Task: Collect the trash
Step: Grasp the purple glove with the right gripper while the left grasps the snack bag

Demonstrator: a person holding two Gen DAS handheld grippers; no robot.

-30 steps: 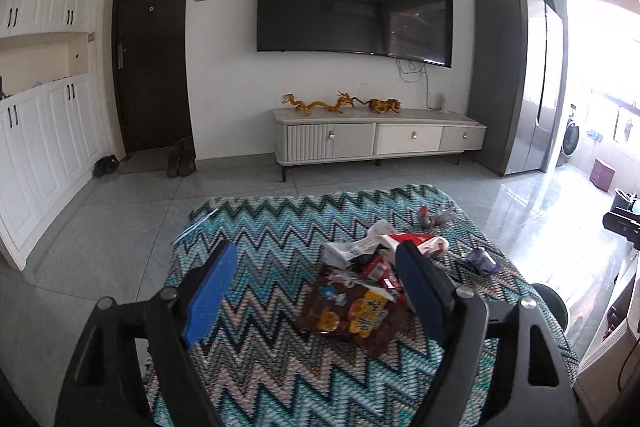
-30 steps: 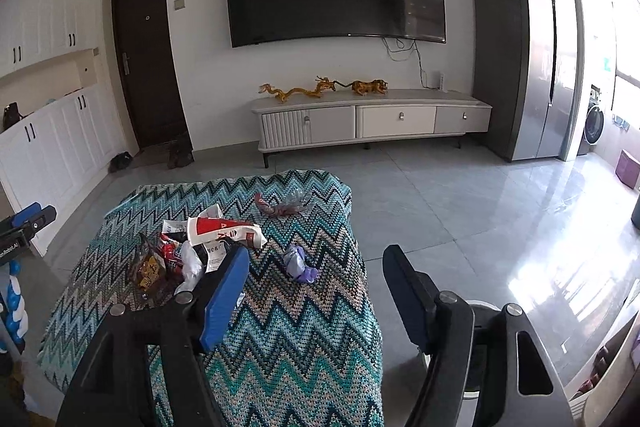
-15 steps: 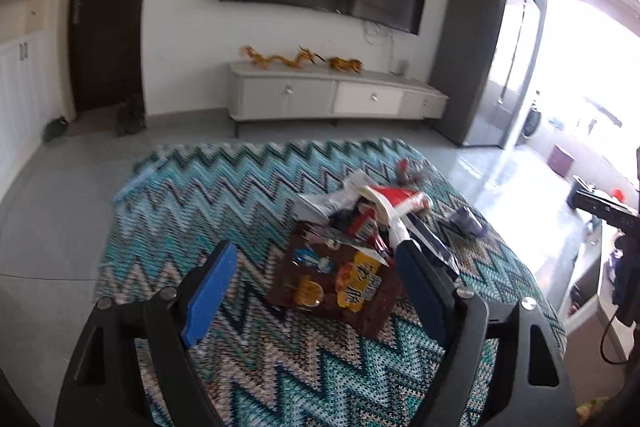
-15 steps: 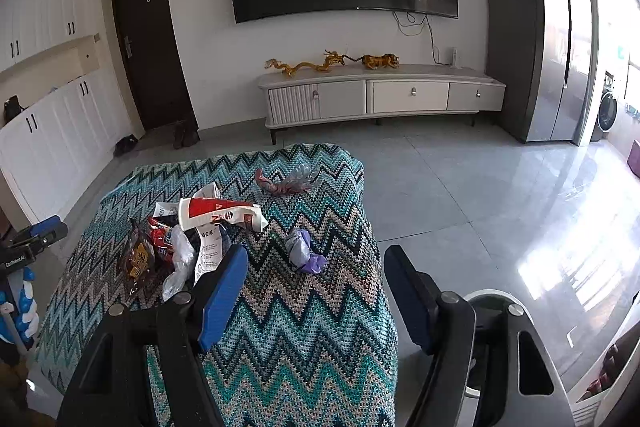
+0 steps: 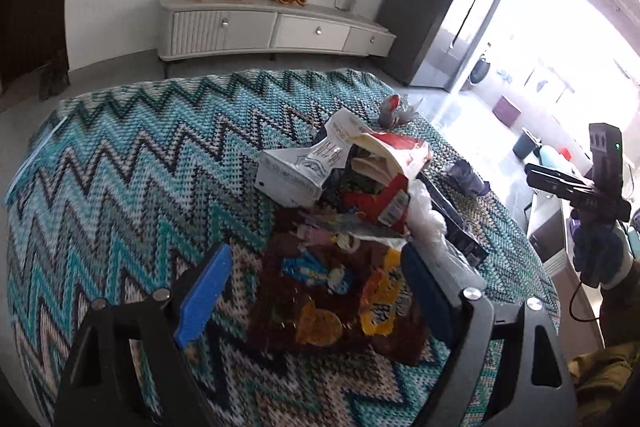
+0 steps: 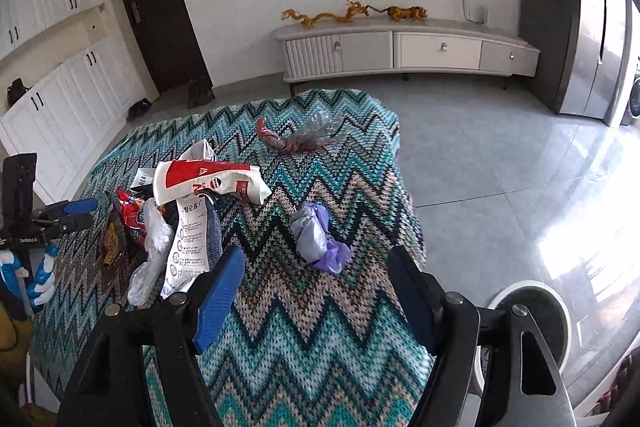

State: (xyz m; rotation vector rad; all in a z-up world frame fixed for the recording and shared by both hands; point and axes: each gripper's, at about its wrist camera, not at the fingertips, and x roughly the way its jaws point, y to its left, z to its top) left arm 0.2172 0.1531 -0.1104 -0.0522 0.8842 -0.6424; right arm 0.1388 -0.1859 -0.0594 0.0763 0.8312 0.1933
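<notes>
A heap of trash lies on the zigzag-knit cloth (image 5: 120,167). In it are a brown snack bag (image 5: 332,307), a white carton (image 5: 292,179), a red-and-white pouch (image 6: 208,183) and clear plastic film (image 6: 148,251). My left gripper (image 5: 316,267) hovers over the brown bag. Its jaws are opening and straddle the bag without pressing it. My right gripper (image 6: 316,263) is open, just short of a crumpled purple wrapper (image 6: 316,239). A red-and-clear wrapper (image 6: 296,137) lies farther back.
A round white bin (image 6: 536,311) stands on the grey tile floor right of the table. A low TV cabinet (image 6: 400,51) runs along the far wall. A tall grey fridge (image 6: 592,27) is at the right. White cupboards (image 6: 72,99) line the left wall.
Both grippers have tilted downward and come closer to the table, so the trash looms larger. The left one now sits over the brown bag and the right one nears the purple wrapper.
</notes>
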